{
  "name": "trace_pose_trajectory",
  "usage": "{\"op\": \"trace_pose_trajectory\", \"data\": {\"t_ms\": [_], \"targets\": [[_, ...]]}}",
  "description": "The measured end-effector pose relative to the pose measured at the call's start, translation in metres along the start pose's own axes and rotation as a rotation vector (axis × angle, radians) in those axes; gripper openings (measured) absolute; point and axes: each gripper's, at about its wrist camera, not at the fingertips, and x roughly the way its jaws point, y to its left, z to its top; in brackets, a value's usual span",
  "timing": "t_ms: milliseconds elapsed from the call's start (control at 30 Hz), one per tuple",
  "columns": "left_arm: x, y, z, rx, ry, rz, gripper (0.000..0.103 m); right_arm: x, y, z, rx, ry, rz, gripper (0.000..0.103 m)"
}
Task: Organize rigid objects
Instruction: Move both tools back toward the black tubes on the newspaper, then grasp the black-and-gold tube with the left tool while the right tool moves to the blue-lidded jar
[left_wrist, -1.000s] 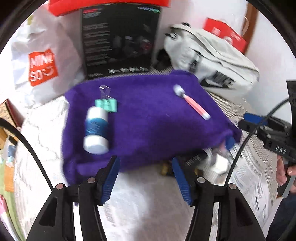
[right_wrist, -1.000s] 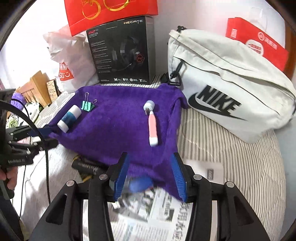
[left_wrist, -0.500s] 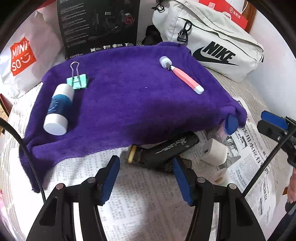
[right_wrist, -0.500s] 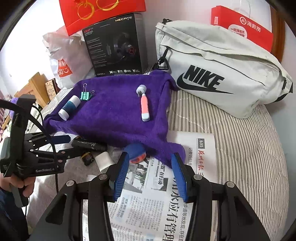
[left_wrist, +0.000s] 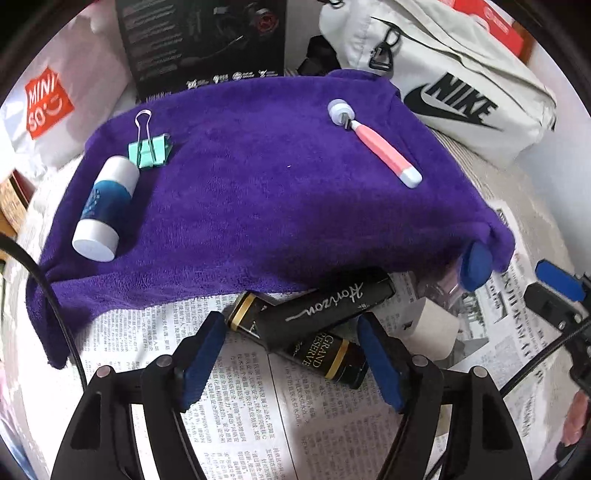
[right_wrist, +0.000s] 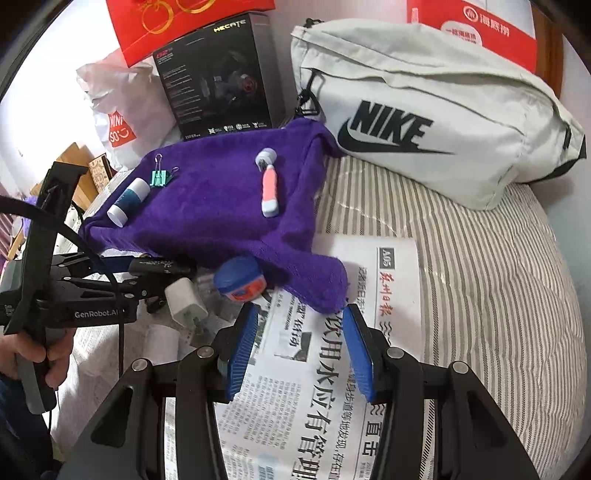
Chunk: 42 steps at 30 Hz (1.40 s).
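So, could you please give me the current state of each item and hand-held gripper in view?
Left hand-held gripper: open, jaws just widened, empty, over black boxes.
Right hand-held gripper: open, empty.
Black boxes: crossed on newspaper.
Bottle: lying, capped, on towel.
Binder clip: lying on towel.
Pink tool: lying on towel.
Blue jar: tilted at towel's edge.
Charger: on newspaper.

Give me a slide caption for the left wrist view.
Open left gripper above black boxes on newspaper, beside the purple towel.
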Motion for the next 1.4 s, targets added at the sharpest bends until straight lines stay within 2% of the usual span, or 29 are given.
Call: {"op": "trace_pose_trajectory", "data": {"t_ms": [167, 367, 500, 567, 600, 633, 667, 733, 767, 867, 967, 1100, 1400], "targets": [[-0.009, 0.019, -0.013, 0.026, 0.01, 0.019, 0.076, 0.0, -0.004, -0.004, 0.02, 0.001, 0.005, 0.048], [-0.021, 0.064, -0.03, -0.031, -0.014, 0.024, 0.074, 0.0, 0.008, -0.003, -0.002, -0.003, 0.007, 0.048], [-0.021, 0.057, -0.027, 0.022, -0.044, -0.015, 0.071, 0.003, 0.017, -0.002, -0.019, 0.004, 0.01, 0.048], [-0.018, 0.045, -0.022, 0.079, -0.057, -0.006, 0.068, 0.004, 0.02, -0.002, -0.026, 0.009, 0.013, 0.048], [-0.018, 0.041, -0.019, 0.098, -0.069, -0.011, 0.059, 0.005, 0.022, -0.003, -0.032, 0.013, 0.014, 0.048], [-0.019, 0.039, -0.018, 0.109, -0.071, -0.039, 0.045, 0.005, 0.023, -0.003, -0.037, 0.016, 0.012, 0.048], [-0.02, 0.037, -0.017, 0.119, -0.074, -0.056, 0.04, 0.005, 0.024, -0.004, -0.041, 0.019, 0.007, 0.048], [-0.021, 0.035, -0.016, 0.143, -0.08, -0.056, 0.024, 0.005, 0.024, -0.004, -0.04, 0.023, 0.004, 0.048], [-0.023, 0.036, -0.018, 0.151, -0.081, -0.061, 0.023, 0.005, 0.023, -0.005, -0.036, 0.025, 0.002, 0.048], [-0.028, 0.045, -0.021, 0.126, -0.075, -0.087, 0.023, 0.005, 0.022, -0.005, -0.029, 0.026, -0.003, 0.048], [-0.032, 0.056, -0.03, 0.128, -0.071, -0.045, 0.023, 0.006, 0.024, -0.004, -0.03, 0.03, -0.004, 0.048], [-0.039, 0.087, -0.041, 0.039, -0.092, -0.006, 0.023, 0.006, 0.032, -0.002, -0.049, 0.027, 0.002, 0.048], [-0.038, 0.129, -0.059, -0.029, -0.083, 0.019, 0.023, 0.008, 0.043, 0.0, -0.069, 0.038, 0.008, 0.048]]}}
